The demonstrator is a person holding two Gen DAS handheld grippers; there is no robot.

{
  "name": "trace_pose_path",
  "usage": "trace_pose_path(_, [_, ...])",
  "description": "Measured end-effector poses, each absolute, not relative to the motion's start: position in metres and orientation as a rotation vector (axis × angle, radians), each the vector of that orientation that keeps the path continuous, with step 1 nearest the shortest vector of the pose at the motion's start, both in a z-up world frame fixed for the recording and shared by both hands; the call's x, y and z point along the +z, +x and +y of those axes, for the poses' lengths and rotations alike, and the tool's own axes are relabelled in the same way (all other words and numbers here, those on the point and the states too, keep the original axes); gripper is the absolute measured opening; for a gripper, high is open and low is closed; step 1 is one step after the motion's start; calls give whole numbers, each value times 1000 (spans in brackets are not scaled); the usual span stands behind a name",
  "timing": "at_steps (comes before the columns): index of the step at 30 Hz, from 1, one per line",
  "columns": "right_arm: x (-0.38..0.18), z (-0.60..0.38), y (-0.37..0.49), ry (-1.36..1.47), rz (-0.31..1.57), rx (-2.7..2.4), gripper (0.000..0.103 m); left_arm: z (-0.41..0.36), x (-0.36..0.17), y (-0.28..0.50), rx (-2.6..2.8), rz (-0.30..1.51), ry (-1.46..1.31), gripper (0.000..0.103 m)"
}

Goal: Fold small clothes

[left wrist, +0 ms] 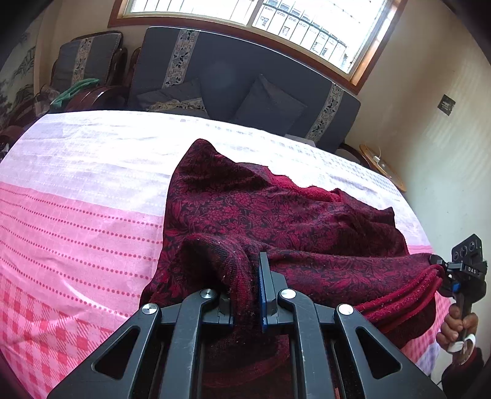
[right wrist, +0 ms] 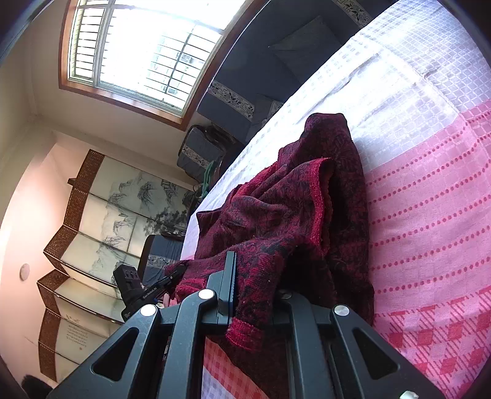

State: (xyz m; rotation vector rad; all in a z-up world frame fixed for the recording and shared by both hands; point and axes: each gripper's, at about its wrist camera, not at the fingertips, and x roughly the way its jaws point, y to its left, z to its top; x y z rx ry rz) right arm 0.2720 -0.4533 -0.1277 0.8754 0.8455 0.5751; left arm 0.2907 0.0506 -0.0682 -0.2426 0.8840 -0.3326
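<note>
A dark red garment with a black flower pattern (left wrist: 276,214) lies crumpled on a table under a pink and white checked cloth (left wrist: 76,214). My left gripper (left wrist: 248,276) is shut on a bunched near edge of the garment and holds it just above the table. My right gripper (left wrist: 438,267) shows at the right in the left wrist view, shut on the garment's other near corner. In the right wrist view my right gripper (right wrist: 254,276) is shut on the garment (right wrist: 291,208), which hides its right finger. My left gripper (right wrist: 172,277) shows there at the left, shut on cloth.
A dark sofa with cushions (left wrist: 245,89) stands behind the table under a window (left wrist: 260,21). A folding painted screen (right wrist: 101,221) stands at the left of the room. A round wooden stool (left wrist: 383,168) stands past the table's far right corner.
</note>
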Motion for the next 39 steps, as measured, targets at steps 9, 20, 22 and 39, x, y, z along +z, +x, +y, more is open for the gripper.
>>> trace_pose_path(9, [-125, -459, 285, 887, 828, 566, 9, 46, -60, 314, -324, 874, -260, 12])
trace_pose_path(20, [-131, -461, 293, 914, 829, 549, 9, 43, -67, 334, -302, 903, -293, 12])
trace_pose_path(22, [-133, -461, 292, 921, 829, 549, 9, 42, -68, 336, -300, 908, -293, 13])
trace_pose_path(39, [-148, -465, 288, 973, 814, 526, 10, 28, -68, 356, -265, 896, -232, 15])
